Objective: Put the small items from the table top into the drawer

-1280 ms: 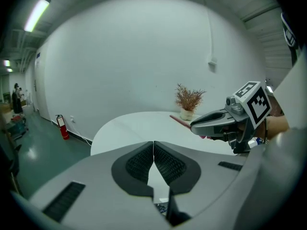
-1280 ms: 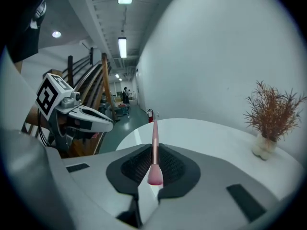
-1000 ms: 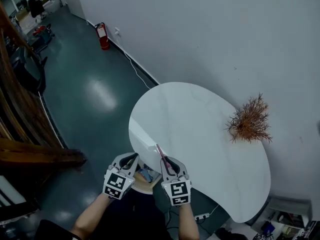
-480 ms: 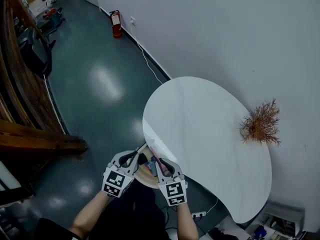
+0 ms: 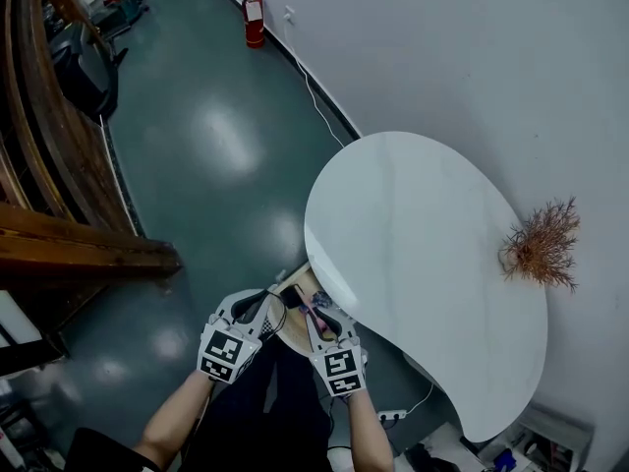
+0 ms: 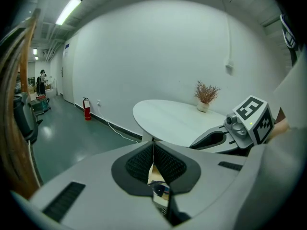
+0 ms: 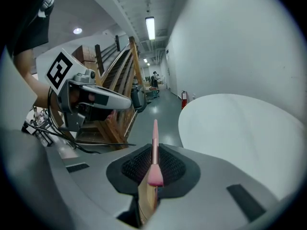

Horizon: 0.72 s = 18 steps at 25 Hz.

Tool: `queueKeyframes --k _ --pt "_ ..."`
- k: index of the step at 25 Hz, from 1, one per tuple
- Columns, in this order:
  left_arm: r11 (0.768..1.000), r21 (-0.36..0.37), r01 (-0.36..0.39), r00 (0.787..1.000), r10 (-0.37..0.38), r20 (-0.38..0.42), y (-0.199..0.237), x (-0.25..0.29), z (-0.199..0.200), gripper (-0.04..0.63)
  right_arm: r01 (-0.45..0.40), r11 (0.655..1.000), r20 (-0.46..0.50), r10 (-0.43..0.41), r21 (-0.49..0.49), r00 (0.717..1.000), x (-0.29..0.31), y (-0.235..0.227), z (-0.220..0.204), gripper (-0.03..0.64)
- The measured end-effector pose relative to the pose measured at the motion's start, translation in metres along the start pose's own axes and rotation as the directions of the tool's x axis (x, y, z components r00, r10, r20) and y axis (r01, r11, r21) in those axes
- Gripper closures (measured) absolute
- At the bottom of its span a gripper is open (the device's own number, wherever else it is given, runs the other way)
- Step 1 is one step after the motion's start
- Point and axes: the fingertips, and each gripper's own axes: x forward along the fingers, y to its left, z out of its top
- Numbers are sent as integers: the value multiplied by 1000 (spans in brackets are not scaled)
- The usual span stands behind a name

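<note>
White curved table against a white wall, dark green floor, dried plant at the table's wall side. Open wooden drawer under the table's near edge. Right gripper clamped on a slim pink brush, over the drawer. Left gripper fully closed, empty, just beside it.

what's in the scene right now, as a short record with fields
left gripper: shut, nothing between the jaws
right gripper: shut on a thin pink item that sticks out past the jaw tips
drawer: pulled out below the table's near edge, things inside, both grippers close above it
table: white, rounded top
dried plant: on the table's far side, by the wall
floor: fire extinguisher against the wall
</note>
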Motion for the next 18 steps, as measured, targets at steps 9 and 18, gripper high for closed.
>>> queueKeyframes --k 9,18 --pt "999 -29 -44 999 44 -10 17 -4 -39 575 -27 1000 -81 28 13 996 44 6 -53 554" --pt "998 -41 -50 998 48 -30 27 9 -71 575 -35 999 -163 39 24 986 81 -2 -95 554"
